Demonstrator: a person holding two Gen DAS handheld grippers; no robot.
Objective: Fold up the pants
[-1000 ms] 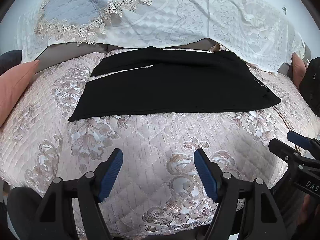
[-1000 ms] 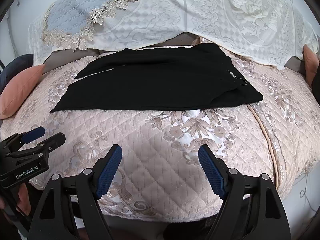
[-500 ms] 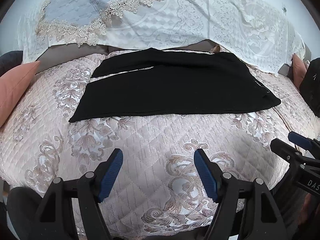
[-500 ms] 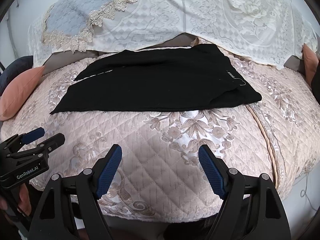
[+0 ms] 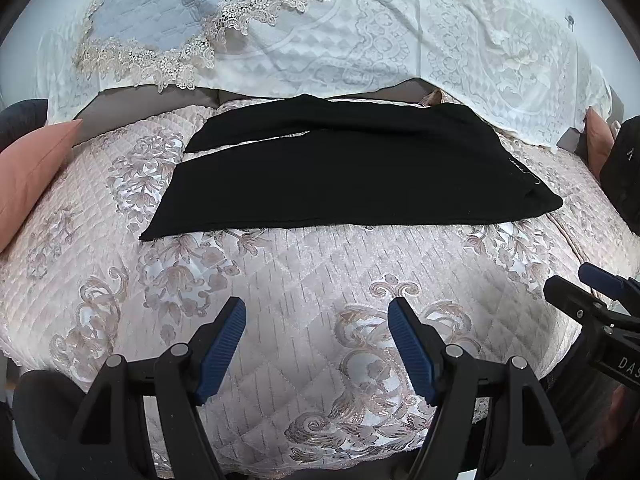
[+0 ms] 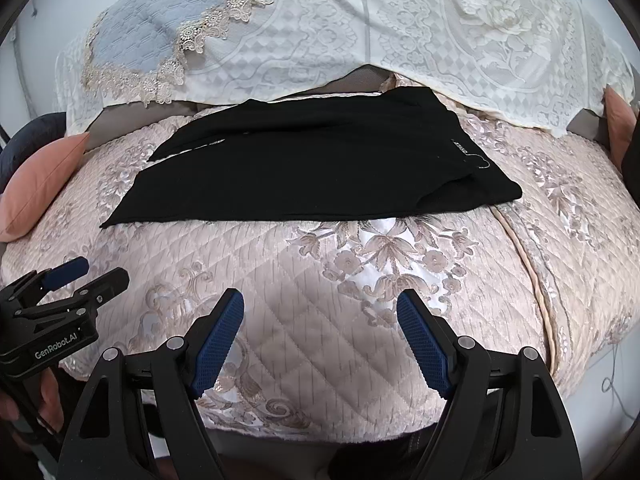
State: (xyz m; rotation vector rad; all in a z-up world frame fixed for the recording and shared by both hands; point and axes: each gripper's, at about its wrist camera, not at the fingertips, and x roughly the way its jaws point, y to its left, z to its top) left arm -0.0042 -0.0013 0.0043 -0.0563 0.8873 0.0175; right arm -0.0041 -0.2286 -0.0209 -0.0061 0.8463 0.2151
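Observation:
Black pants (image 5: 352, 172) lie flat on the quilted pink bedspread (image 5: 280, 280), waistband to the right, legs to the left, one leg partly over the other. They also show in the right wrist view (image 6: 312, 168). My left gripper (image 5: 318, 344) is open and empty, hovering over the bedspread well short of the pants' near edge. My right gripper (image 6: 320, 340) is open and empty, also short of the pants. Each gripper shows at the edge of the other's view: the right one (image 5: 596, 300), the left one (image 6: 76, 280).
A white lace cover (image 5: 360, 40) and a grey-blue lace-trimmed cloth (image 5: 180, 12) drape over the headboard behind the pants. Pink cushions lie at the left (image 5: 28, 172) and far right (image 5: 598, 140). A seam (image 6: 536, 280) runs down the bedspread at the right.
Both grippers have shifted very slightly; the pants have not moved. Both stay open and empty.

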